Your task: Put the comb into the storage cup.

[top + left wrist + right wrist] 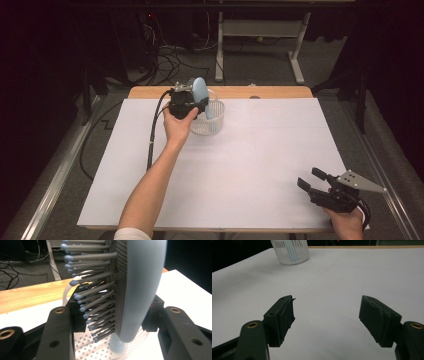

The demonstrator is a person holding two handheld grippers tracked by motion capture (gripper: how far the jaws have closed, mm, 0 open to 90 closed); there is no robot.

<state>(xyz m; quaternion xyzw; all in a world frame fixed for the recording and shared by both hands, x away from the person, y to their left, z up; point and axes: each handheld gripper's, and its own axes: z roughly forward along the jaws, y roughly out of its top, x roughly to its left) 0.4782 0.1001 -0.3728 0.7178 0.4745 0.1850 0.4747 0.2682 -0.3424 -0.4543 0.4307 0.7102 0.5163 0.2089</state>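
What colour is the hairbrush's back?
Pale blue; the hairbrush shows best in the left gripper view, clamped by the left gripper.

One brush [200, 95], one basket [215, 121], one table [280, 150] and two grippers, left [192, 102] and right [311, 179], were counted
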